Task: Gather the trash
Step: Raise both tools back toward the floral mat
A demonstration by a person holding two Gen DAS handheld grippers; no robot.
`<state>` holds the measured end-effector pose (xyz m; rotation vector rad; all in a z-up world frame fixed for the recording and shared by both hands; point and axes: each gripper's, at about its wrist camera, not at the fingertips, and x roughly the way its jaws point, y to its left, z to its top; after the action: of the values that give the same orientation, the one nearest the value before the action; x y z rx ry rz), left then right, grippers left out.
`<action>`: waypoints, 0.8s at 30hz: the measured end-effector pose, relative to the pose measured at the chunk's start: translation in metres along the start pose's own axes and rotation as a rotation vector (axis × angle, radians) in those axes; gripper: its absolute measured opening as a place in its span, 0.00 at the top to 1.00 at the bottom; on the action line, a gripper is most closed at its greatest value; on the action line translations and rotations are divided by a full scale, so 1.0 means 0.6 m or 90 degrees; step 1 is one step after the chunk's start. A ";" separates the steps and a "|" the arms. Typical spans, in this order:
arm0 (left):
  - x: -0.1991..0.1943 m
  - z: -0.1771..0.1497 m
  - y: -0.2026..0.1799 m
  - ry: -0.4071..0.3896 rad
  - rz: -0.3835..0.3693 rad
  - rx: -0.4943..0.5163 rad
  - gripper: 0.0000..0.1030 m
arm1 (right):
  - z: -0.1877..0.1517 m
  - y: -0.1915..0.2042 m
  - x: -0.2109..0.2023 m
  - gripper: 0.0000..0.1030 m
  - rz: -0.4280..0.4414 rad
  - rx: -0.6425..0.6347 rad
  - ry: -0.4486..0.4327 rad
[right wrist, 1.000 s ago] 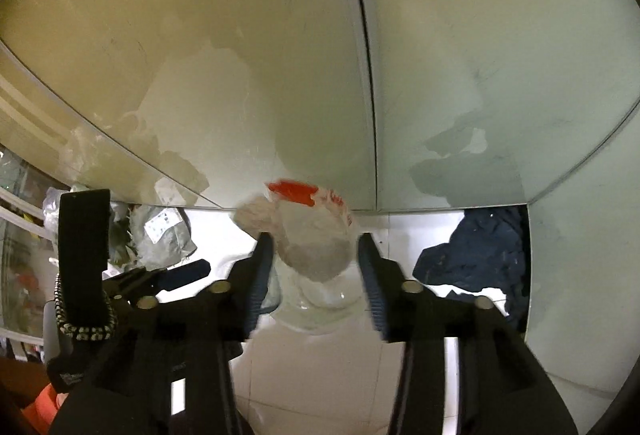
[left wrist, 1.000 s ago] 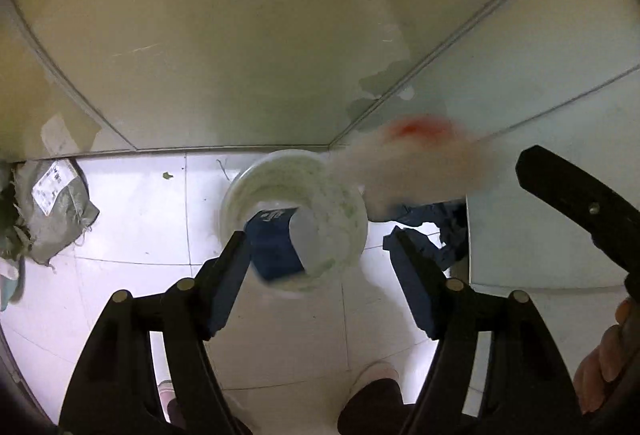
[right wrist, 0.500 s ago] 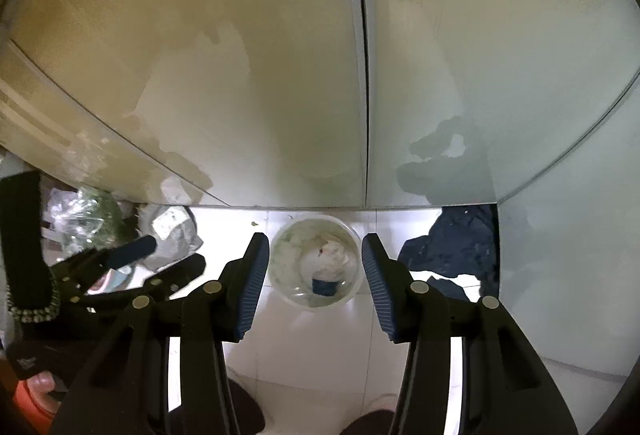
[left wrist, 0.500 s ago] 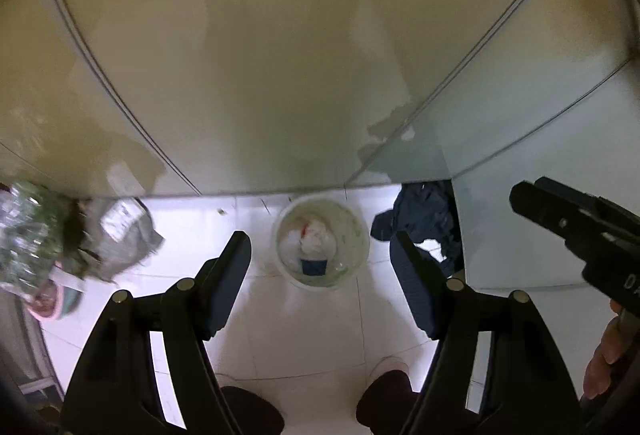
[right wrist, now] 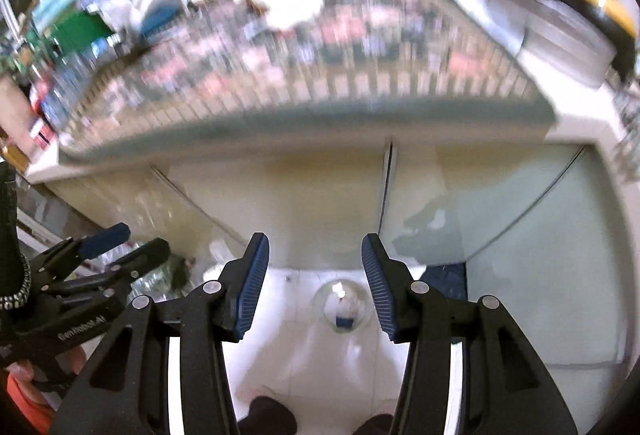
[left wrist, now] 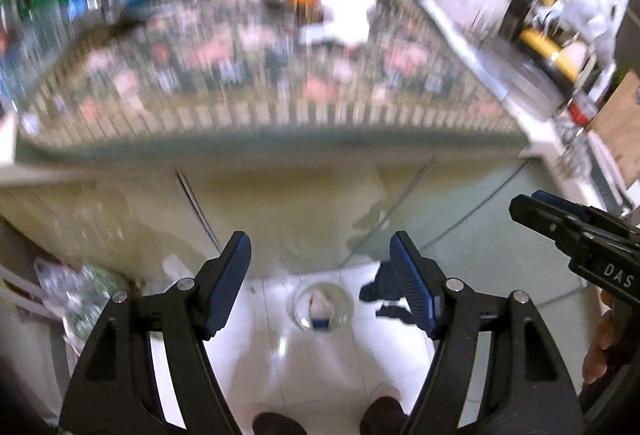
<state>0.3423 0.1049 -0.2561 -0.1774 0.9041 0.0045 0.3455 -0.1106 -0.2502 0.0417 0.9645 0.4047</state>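
Note:
A round white trash bin (left wrist: 323,308) stands on the white tiled floor far below both grippers, with white crumpled trash and a blue item inside; it also shows in the right wrist view (right wrist: 342,306). My left gripper (left wrist: 320,263) is open and empty, high above the bin. My right gripper (right wrist: 315,267) is open and empty too. Each gripper shows at the edge of the other's view. A table with a flowered cloth (left wrist: 272,75) fills the upper part of both views, blurred; white and orange things (left wrist: 320,3) lie at its far side.
Pale cabinet doors (left wrist: 288,203) stand below the table edge. A dark blue cloth (left wrist: 384,295) lies on the floor right of the bin. Crumpled plastic bags (left wrist: 76,291) sit at the left. Cluttered shelves and boxes (right wrist: 80,19) stand beyond the table. The person's shoes (left wrist: 276,423) show below.
Both grippers have risen well away from the bin. The bin looks much smaller, and the tabletop has come into view. The white and red trash dropped from the right gripper into the bin.

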 end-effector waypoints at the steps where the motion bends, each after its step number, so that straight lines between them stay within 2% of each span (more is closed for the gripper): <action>1: -0.019 0.013 0.001 -0.012 0.001 0.005 0.31 | 0.011 0.008 -0.028 0.56 -0.006 0.001 -0.018; 5: -0.118 0.071 0.013 -0.076 -0.005 0.027 0.31 | 0.039 0.047 -0.117 0.56 -0.023 0.014 -0.082; 8: -0.162 0.101 0.013 -0.106 -0.019 0.030 0.31 | 0.061 0.067 -0.172 0.48 -0.044 0.018 -0.133; 11: -0.203 0.127 0.017 -0.130 -0.031 0.041 0.26 | 0.082 0.089 -0.213 0.45 -0.066 0.016 -0.181; 12: -0.213 0.134 0.016 -0.135 -0.030 0.045 0.22 | 0.092 0.096 -0.217 0.40 -0.071 0.015 -0.190; 16: -0.225 0.162 0.005 -0.156 -0.015 0.061 0.12 | 0.113 0.098 -0.240 0.27 -0.082 0.019 -0.236; 21: -0.204 0.208 -0.011 -0.171 -0.001 0.045 0.10 | 0.153 0.078 -0.233 0.27 -0.069 0.011 -0.254; 24: -0.178 0.244 -0.026 -0.172 0.026 0.024 0.10 | 0.186 0.053 -0.221 0.27 -0.052 -0.002 -0.252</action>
<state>0.3917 0.1198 -0.0814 -0.1196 0.6375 0.0488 0.3589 -0.1120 -0.0744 0.0769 0.5725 0.3072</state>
